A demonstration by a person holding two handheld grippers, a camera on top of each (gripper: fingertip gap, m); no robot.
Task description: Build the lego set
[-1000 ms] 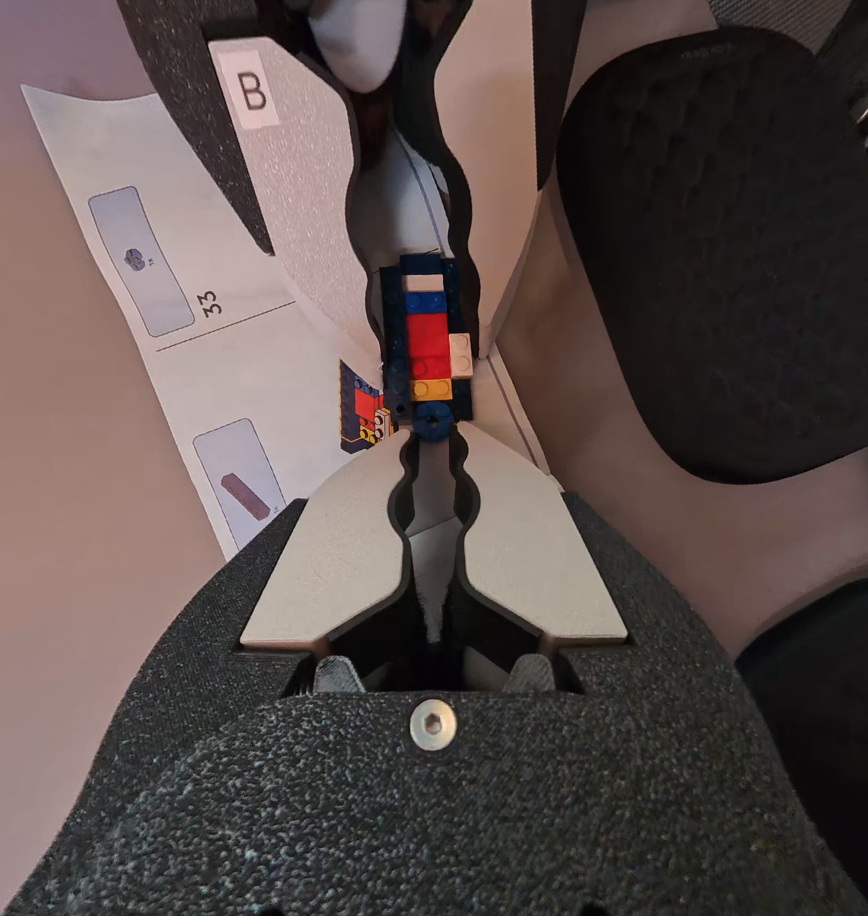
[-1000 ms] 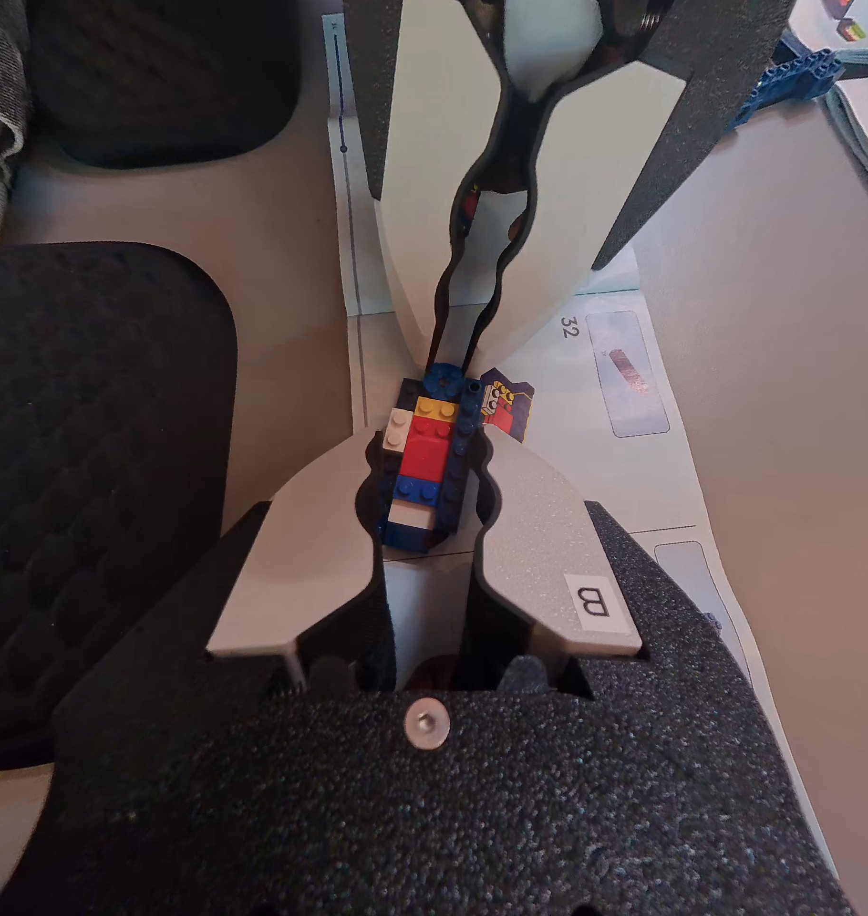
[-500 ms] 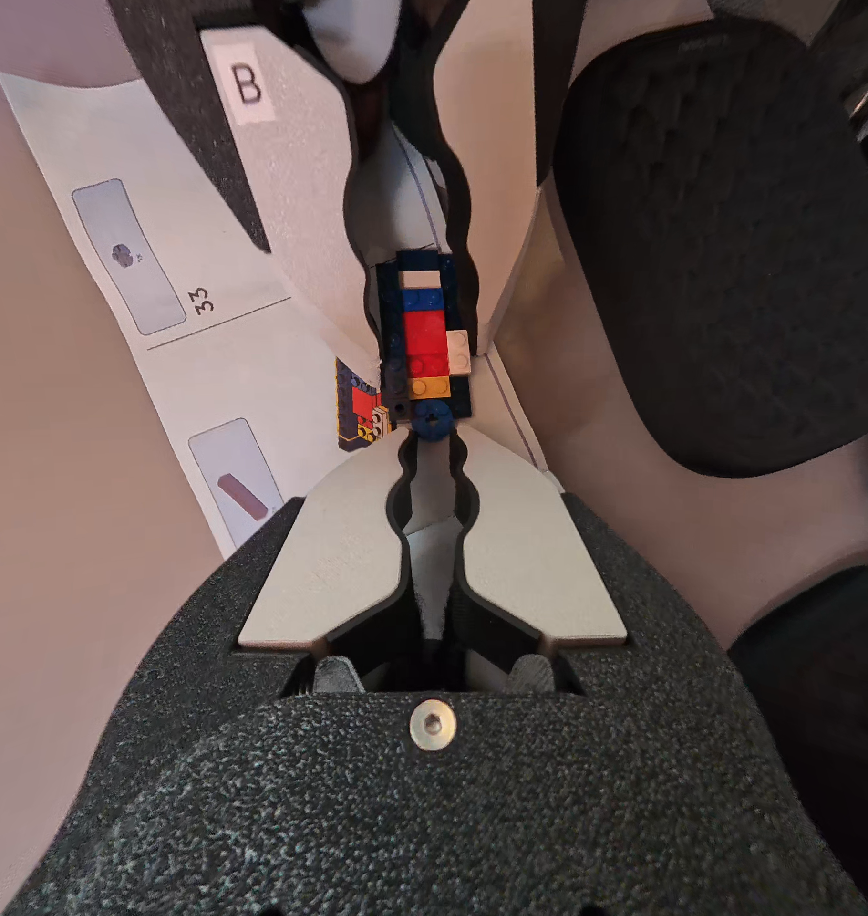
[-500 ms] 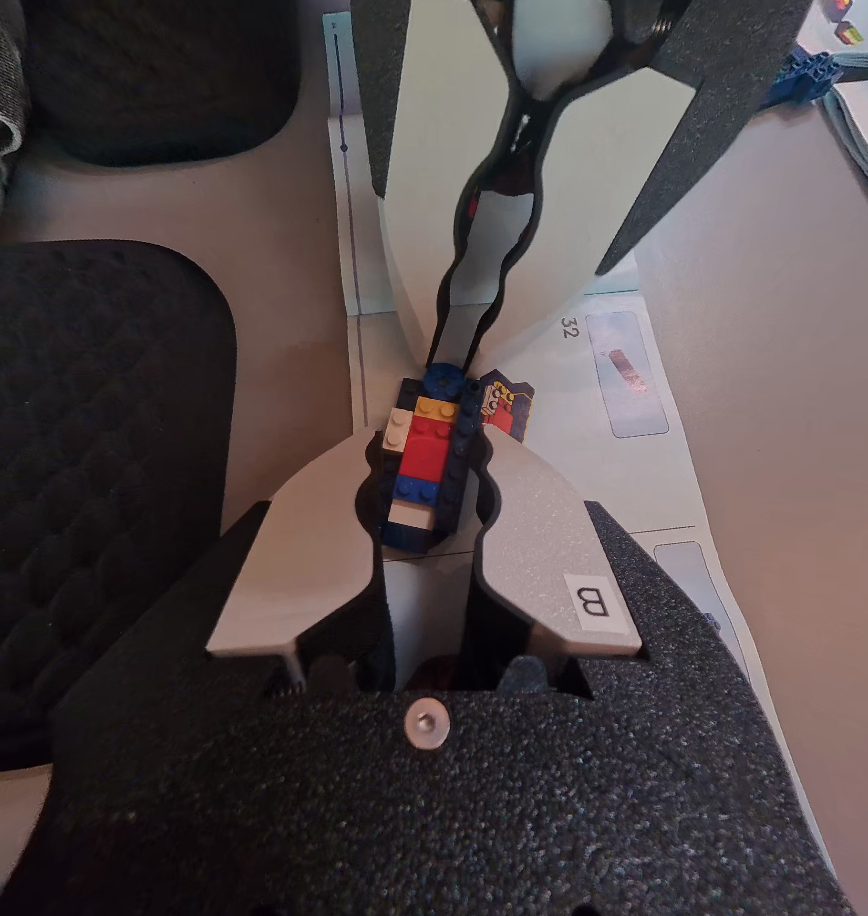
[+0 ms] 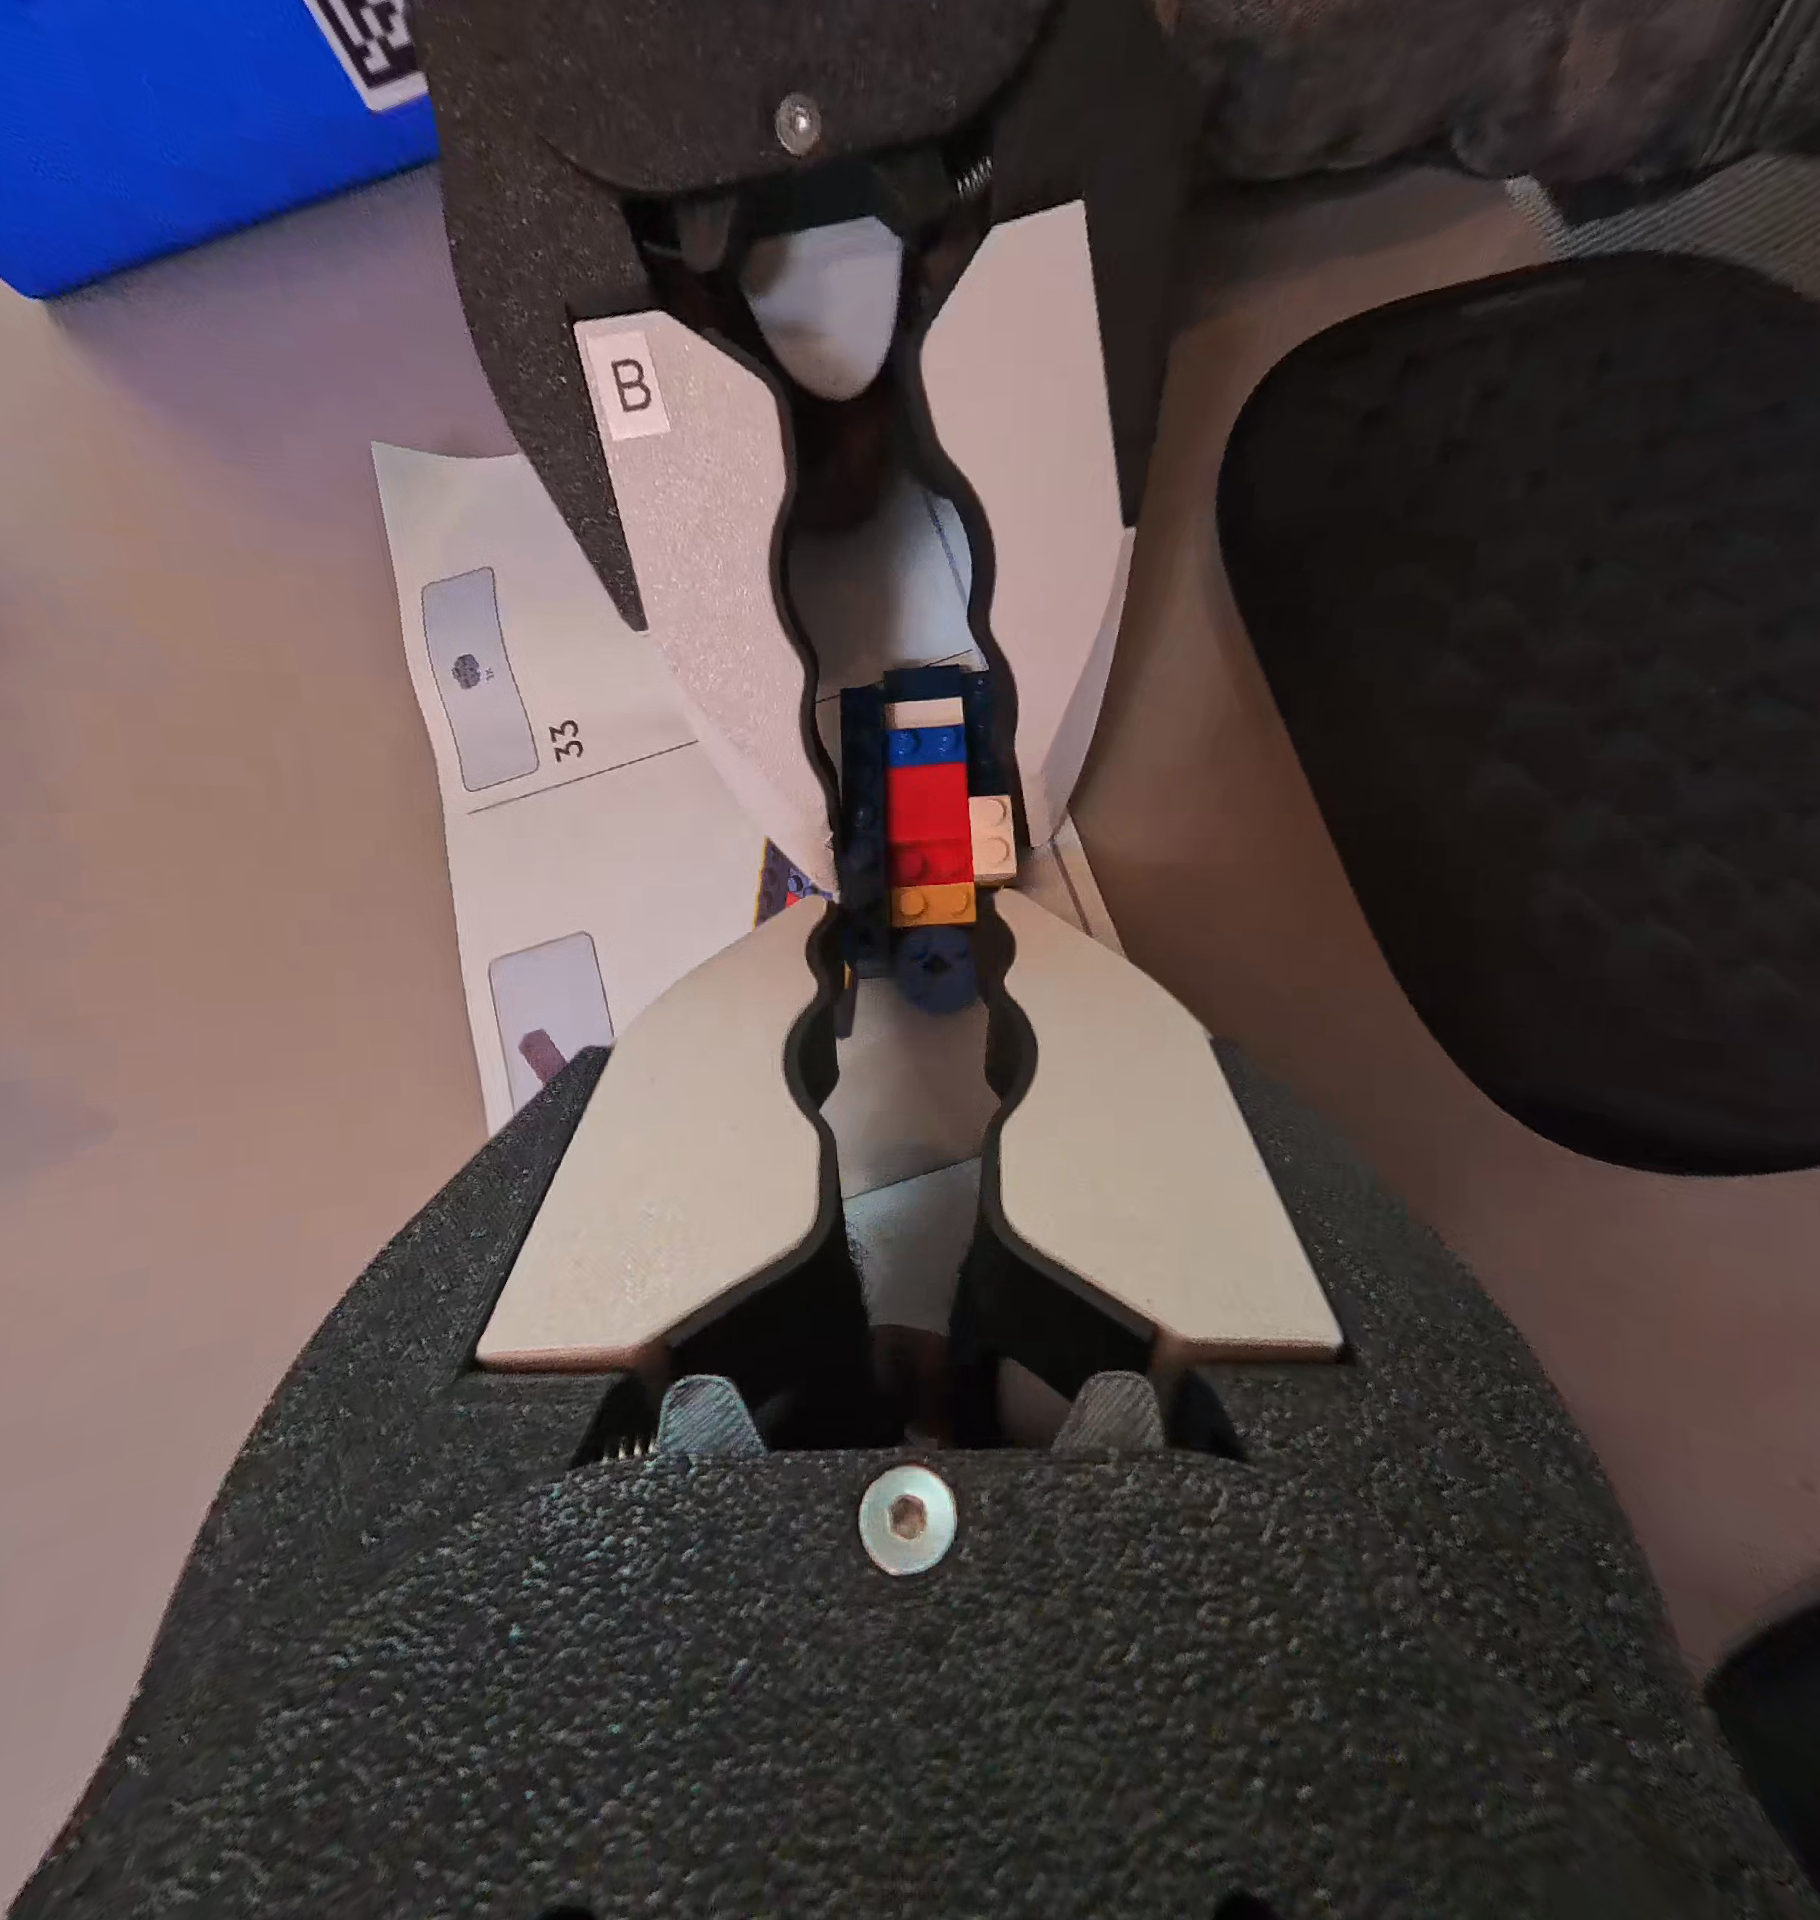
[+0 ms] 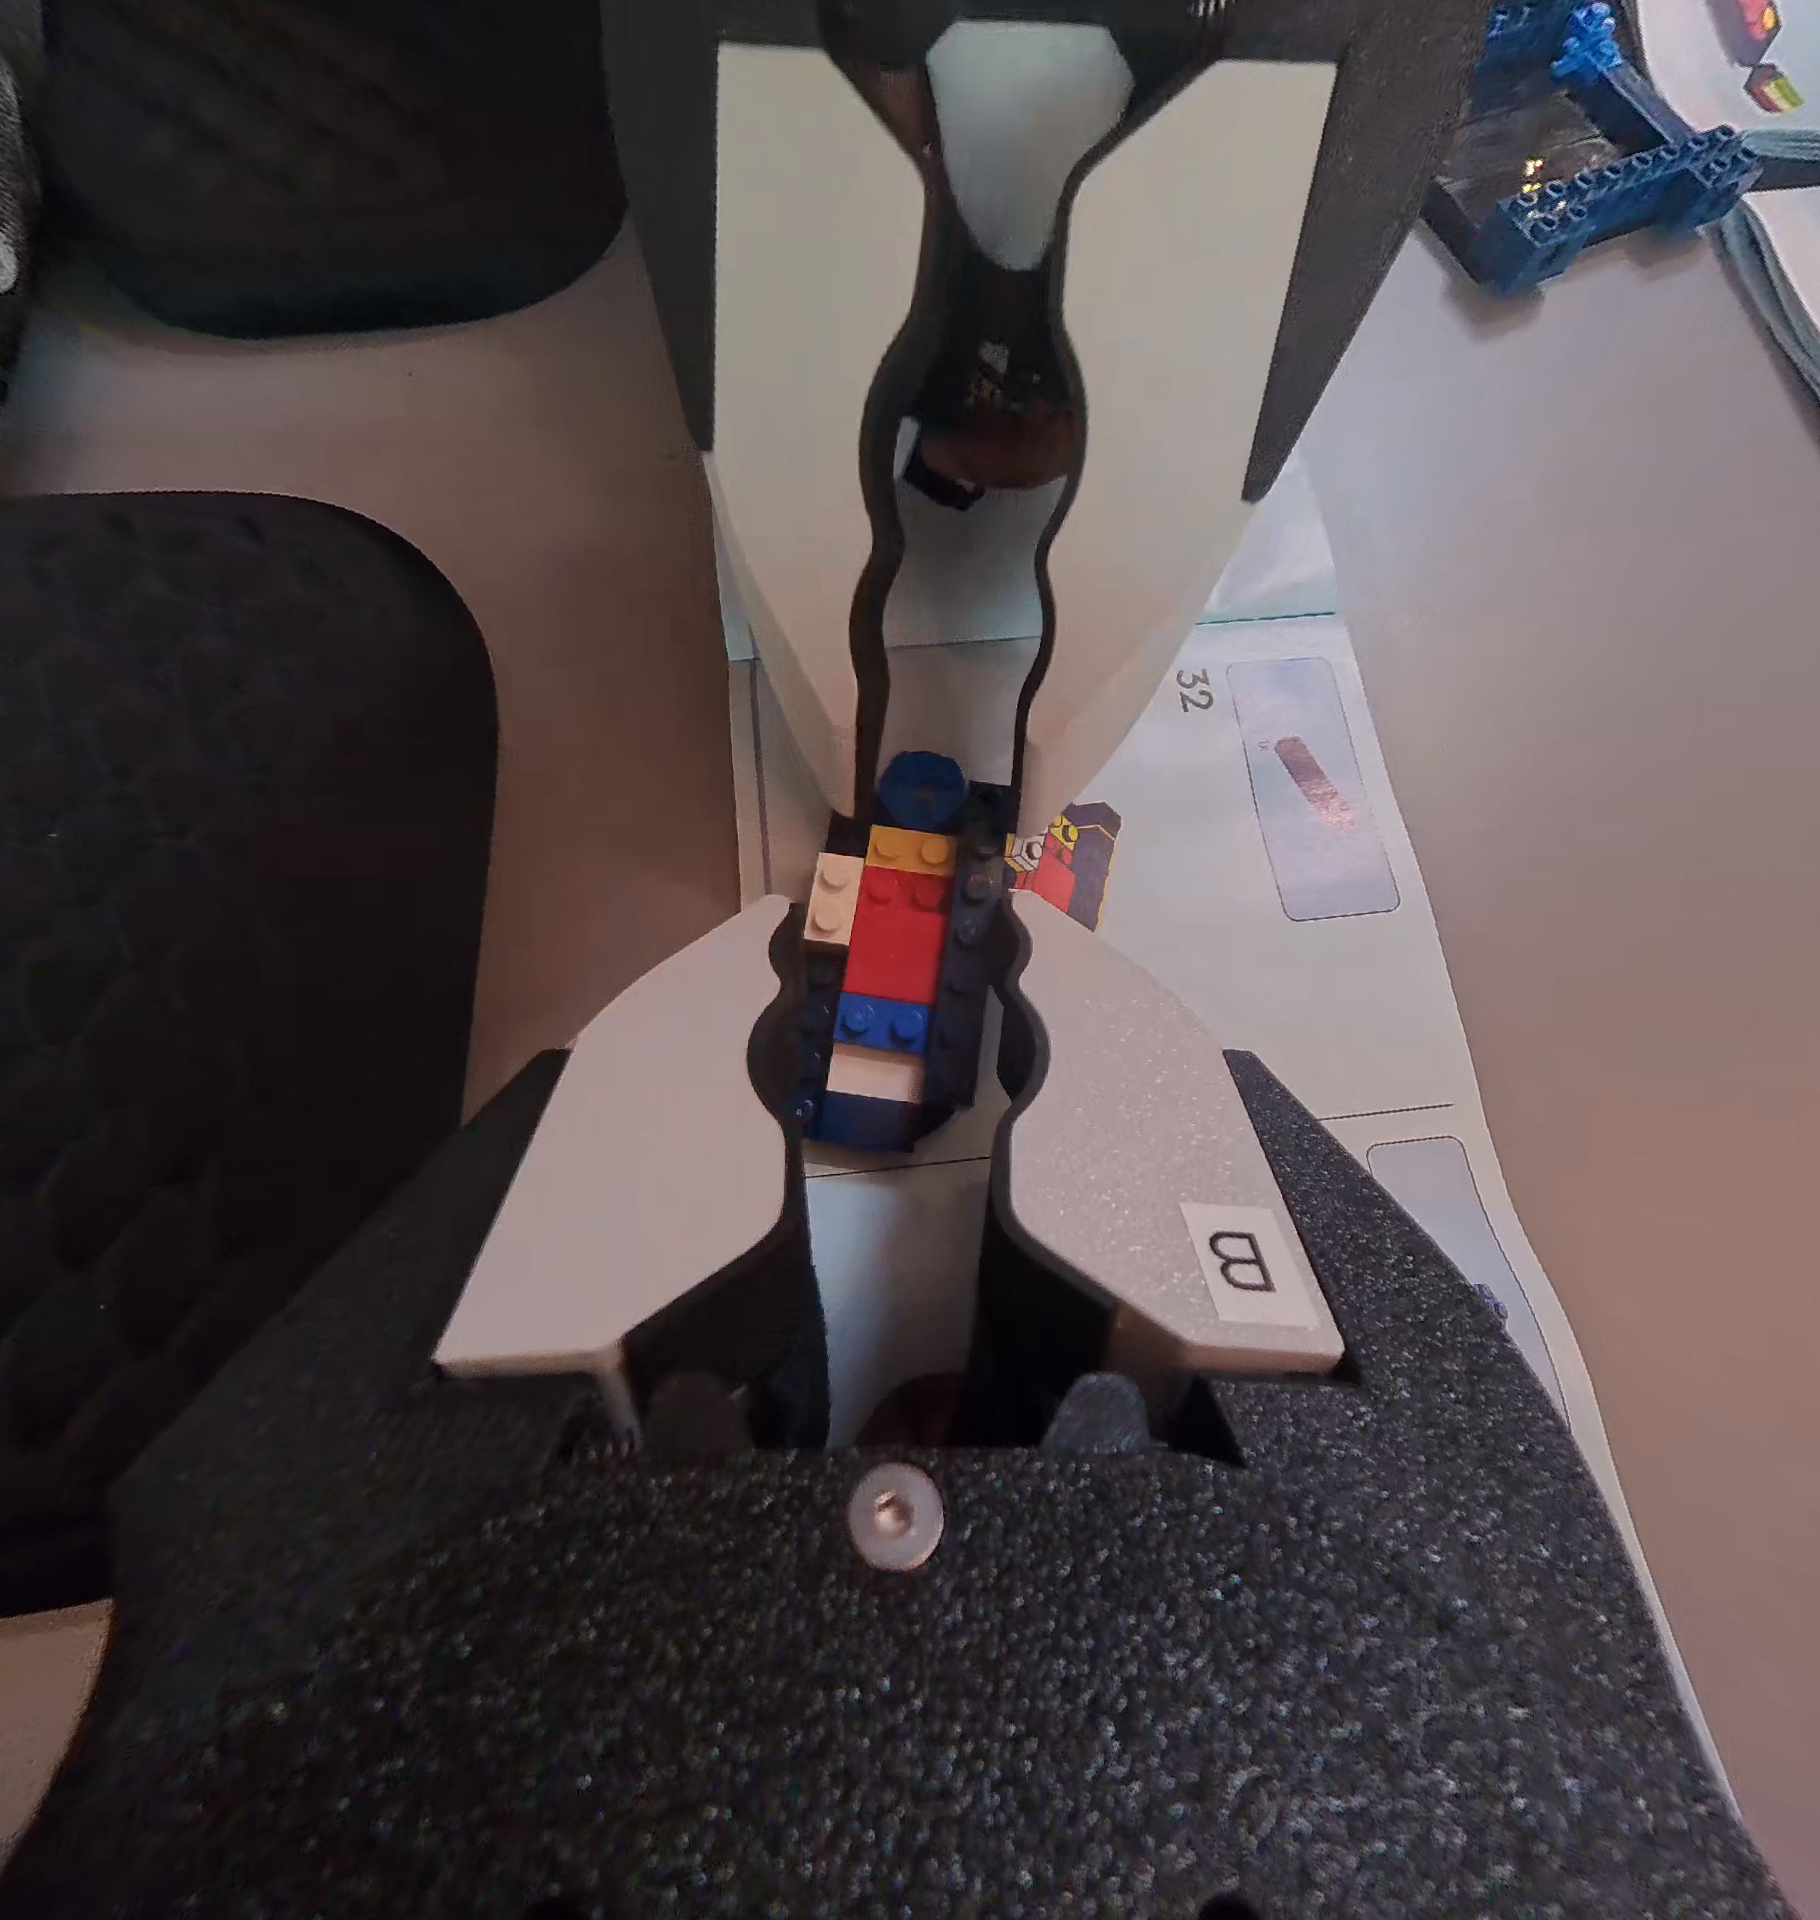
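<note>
- Right wrist view: a multicoloured brick assembly is being clamped by its dark-blue sides in the right hand-held gripper, over an instruction sheet on the bench.
- Left wrist view: the left hand-held gripper is being held part-open around the assembly's round dark-blue end piece, its pads not pressing.

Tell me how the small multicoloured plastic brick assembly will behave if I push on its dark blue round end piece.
The brick assembly looks stiff: its plates sit interlocked on a dark base. Being small plastic, it is probably light. The dark blue round piece sits alone at one end, so a sideways push may pop it off.
</note>
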